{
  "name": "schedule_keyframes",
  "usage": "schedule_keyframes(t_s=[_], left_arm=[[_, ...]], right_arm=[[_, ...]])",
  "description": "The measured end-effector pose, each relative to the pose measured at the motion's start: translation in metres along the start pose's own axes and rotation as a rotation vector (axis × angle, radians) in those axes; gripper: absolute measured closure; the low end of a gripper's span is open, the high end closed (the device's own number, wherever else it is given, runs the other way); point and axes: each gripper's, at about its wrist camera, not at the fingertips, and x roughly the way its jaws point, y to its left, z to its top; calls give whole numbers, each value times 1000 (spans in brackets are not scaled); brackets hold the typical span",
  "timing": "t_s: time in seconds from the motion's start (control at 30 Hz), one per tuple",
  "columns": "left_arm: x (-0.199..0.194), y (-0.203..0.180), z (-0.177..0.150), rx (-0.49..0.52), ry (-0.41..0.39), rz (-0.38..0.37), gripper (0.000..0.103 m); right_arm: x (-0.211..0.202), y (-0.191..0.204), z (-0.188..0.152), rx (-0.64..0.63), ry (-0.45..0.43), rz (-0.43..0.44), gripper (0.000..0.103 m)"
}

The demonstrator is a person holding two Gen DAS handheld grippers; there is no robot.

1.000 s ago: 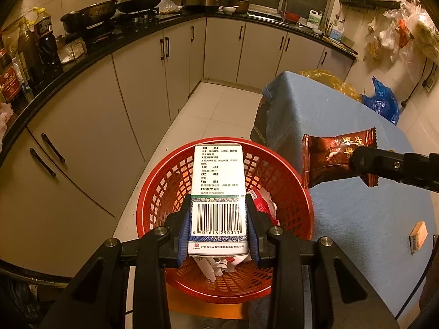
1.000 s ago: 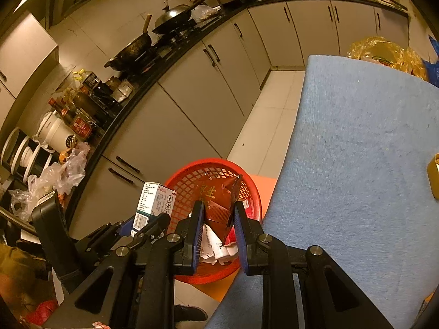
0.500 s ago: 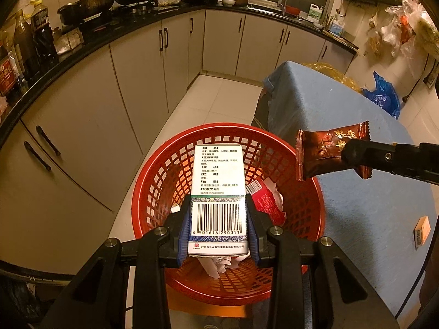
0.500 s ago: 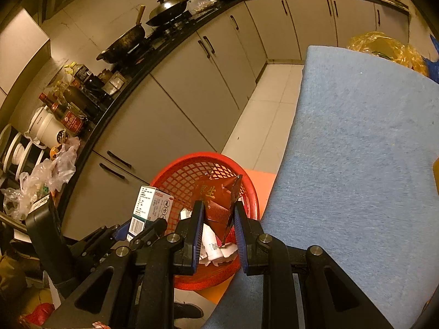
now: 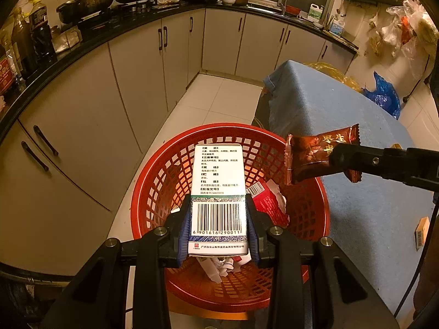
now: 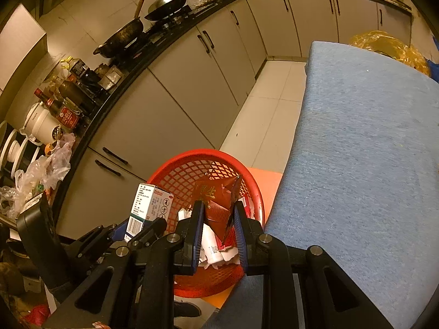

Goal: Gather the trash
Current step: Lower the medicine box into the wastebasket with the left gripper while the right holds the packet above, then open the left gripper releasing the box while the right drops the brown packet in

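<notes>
The left gripper [image 5: 218, 220] is clamped on a white rectangular cardboard medicine box [image 5: 218, 181] with a barcode, pads pressed to both its long sides, and holds it over the round red plastic lattice basket [image 5: 153, 181]. The right gripper [image 6: 218, 219] pinches a crinkled dark-brown foil snack wrapper [image 6: 216, 200] above the same basket's rim, at the side nearest the blue-cloth table [image 6: 370, 150]. Crumpled white and red scraps [image 5: 267, 200] lie inside the basket. A small orange box [image 5: 421, 231] rests near the table's right edge. Beige kitchen cabinets [image 5: 90, 126] curve behind.
</notes>
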Motion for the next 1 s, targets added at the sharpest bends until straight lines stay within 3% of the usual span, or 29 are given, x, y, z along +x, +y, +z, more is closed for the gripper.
schedule_keyframes(t_s=[0.4,0.63,0.8,0.9,1.0], left_arm=[[12,1,2,10,17,-11,70],[15,1,-1,9,30,-20,69],[11,3,-3,6,13,-13,61],[8,4,-5,-9,3,-14,56],[3,5,-7,-20,-10,-5,43]], right_arm=[[12,-2,4,4,22,-17,80],[13,-4,6,15,25,-7,72],[3,-4,6,12,4,-12,68],[-4,-5,5,19,-9,-18,59],[-13,-6,3,15,-22,-35,51]])
